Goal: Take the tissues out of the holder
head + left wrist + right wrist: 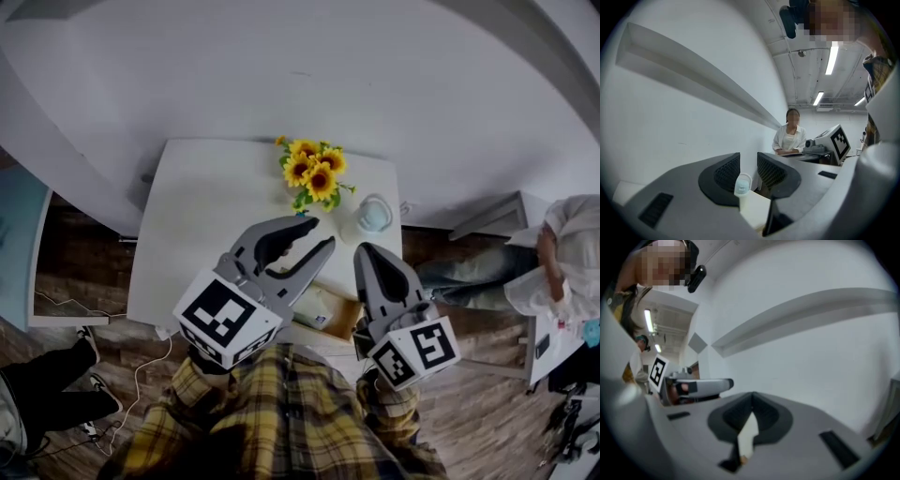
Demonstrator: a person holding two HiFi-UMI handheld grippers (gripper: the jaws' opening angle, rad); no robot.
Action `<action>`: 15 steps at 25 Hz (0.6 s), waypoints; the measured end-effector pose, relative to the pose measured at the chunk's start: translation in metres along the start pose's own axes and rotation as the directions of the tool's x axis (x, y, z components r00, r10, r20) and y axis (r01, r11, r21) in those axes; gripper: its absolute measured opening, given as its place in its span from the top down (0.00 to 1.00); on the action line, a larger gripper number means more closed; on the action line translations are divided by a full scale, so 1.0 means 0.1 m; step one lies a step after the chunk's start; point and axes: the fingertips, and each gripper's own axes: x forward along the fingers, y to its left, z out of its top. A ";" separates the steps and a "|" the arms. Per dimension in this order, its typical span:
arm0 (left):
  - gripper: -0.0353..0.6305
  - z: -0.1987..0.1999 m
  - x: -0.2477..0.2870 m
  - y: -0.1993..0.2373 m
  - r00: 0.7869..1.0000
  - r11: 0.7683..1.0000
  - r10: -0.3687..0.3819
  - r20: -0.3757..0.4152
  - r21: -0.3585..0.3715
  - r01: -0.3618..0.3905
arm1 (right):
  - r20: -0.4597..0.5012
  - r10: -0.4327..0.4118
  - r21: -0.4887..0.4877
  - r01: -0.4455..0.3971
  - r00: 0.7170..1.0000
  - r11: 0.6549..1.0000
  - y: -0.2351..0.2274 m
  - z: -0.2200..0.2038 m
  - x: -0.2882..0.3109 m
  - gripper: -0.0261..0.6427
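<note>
Desk [216,216]: white, set against the wall, carrying everything.
Left gripper [322,232]: level over the desk's near edge, jaws released and empty, lined up on the holder, probably to reach for the tissues.
Right gripper [364,253]: just beside it, jaws clenched on nothing, seemingly idle.
Sunflowers [314,169]: at the far edge, just left of the holder.
Holder [373,216]: small, round, far side of the desk.
Tissues [742,183]: pale blue, not yet taken out of the holder.

Plain white wall [375,75] behind, long ledge [693,79] running along it. White table [206,225] pushed against wall, on dark wood plank floor [84,272]. Second desk [502,217] off to the right. White cable [141,375] trailing on floor. Lit from ceiling strip lights [831,58], exposed conduit beside them
</note>
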 end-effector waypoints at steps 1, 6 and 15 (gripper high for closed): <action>0.78 -0.01 0.02 0.00 1.000 1.000 -0.005 -0.004 0.002 0.005 | 0.004 -0.001 0.001 0.001 1.000 1.000 -0.02 0.01 0.00 0.94; 0.68 -0.04 0.11 -0.03 0.999 0.999 -0.035 -0.036 0.015 0.036 | 0.017 -0.005 0.003 0.005 1.000 1.000 -0.10 0.06 -0.01 0.94; 0.66 -0.31 0.31 -0.04 0.978 0.990 -0.103 -0.180 0.082 0.119 | 0.022 -0.030 0.024 0.029 0.999 0.999 -0.27 0.06 -0.03 0.94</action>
